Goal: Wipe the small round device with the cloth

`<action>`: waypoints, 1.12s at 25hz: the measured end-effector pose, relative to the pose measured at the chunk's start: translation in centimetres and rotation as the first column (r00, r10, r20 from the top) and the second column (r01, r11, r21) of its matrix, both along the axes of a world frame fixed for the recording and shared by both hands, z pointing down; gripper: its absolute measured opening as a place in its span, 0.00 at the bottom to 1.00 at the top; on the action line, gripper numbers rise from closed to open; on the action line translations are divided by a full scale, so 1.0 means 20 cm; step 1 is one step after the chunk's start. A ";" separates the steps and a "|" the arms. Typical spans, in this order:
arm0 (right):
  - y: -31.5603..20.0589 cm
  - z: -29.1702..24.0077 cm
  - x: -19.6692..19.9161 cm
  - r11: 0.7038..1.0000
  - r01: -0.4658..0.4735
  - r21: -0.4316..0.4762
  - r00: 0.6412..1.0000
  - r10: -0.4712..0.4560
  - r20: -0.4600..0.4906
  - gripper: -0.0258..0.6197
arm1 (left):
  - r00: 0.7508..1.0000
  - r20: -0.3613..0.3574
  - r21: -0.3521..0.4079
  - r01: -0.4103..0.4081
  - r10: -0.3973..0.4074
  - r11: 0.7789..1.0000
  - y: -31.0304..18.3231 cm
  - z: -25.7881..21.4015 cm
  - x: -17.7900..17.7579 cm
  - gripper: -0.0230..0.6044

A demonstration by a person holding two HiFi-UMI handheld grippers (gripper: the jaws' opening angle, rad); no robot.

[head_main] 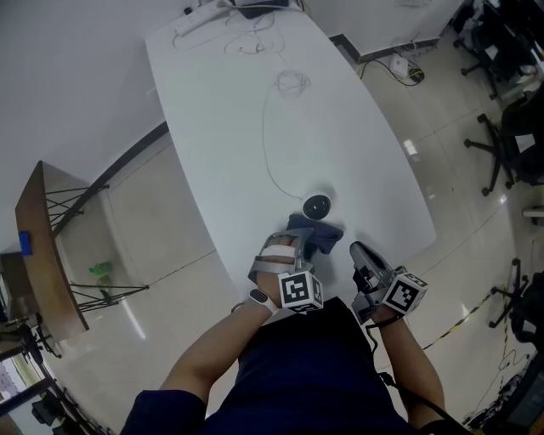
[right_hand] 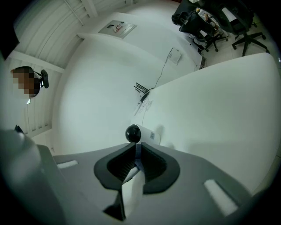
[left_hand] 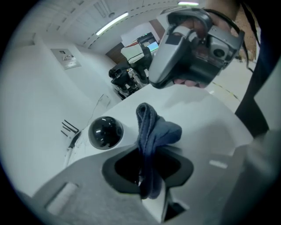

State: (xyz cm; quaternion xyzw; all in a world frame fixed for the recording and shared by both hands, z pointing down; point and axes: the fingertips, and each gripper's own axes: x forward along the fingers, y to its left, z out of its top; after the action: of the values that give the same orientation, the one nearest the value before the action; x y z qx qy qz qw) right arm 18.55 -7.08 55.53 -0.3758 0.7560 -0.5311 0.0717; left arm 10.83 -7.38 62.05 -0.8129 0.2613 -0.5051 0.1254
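Observation:
The small round device (head_main: pixel 316 205), a white body with a black dome, sits on the white table (head_main: pixel 221 119) near its front end. A dark blue cloth (head_main: pixel 316 234) hangs bunched just in front of it, pinched in my left gripper (head_main: pixel 299 244). In the left gripper view the cloth (left_hand: pixel 151 132) rises out of the closed jaws, with the device's dome (left_hand: pixel 105 132) to the left and beyond. My right gripper (head_main: pixel 358 251) hovers to the right of the cloth, jaws together with nothing seen between them. It points at the device (right_hand: pixel 134 133) from close range.
A thin white cable (head_main: pixel 265 144) runs from the device to a coil (head_main: pixel 291 82) farther up the table. More cables and gear lie at the far end (head_main: pixel 238 13). A wooden stand (head_main: pixel 42 246) is on the floor at left, office chairs (head_main: pixel 510 136) at right.

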 end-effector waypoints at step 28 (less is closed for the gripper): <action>-0.01 -0.12 -0.10 1.000 -0.019 0.021 1.000 0.020 -0.024 0.11 | 0.340 -0.355 -0.935 -0.133 -0.871 0.329 -0.41 -0.31 -0.36 0.17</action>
State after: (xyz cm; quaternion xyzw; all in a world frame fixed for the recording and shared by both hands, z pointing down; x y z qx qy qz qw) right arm 16.50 -7.23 53.12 -0.3887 0.7587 -0.5178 0.0717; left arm 3.71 -15.58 55.82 -0.7646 0.2092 -0.0881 -0.6032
